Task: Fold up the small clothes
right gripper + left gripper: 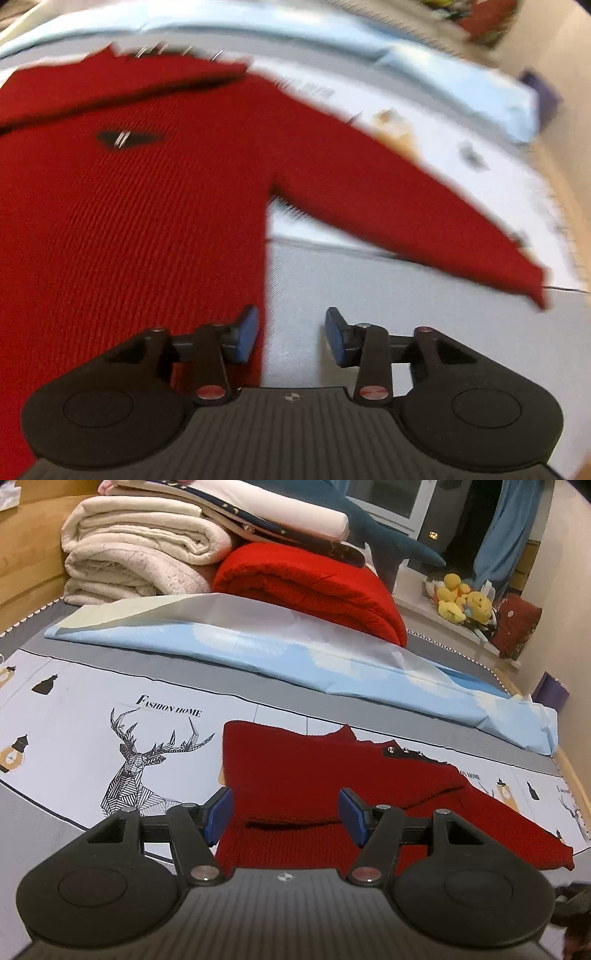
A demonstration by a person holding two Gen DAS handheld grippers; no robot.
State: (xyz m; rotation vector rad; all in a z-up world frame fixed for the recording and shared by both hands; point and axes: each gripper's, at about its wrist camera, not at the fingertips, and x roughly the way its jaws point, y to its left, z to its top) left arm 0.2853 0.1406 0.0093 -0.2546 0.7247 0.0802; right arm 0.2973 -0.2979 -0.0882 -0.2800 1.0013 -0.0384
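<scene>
A small dark red knit sweater (317,775) lies flat on the printed bedsheet (92,701), its left side folded over the body. My left gripper (284,814) is open and empty, hovering over the folded edge. In the blurred right wrist view the sweater (129,206) fills the left half, with its right sleeve (406,218) stretched out to the right. My right gripper (291,334) is open and empty above the sweater's right side edge near the hem.
A folded light blue sheet (295,653) lies across the bed behind the sweater. Behind it lie a red blanket (314,587) and stacked cream blankets (140,550). Yellow plush toys (461,598) sit on a ledge at the back right.
</scene>
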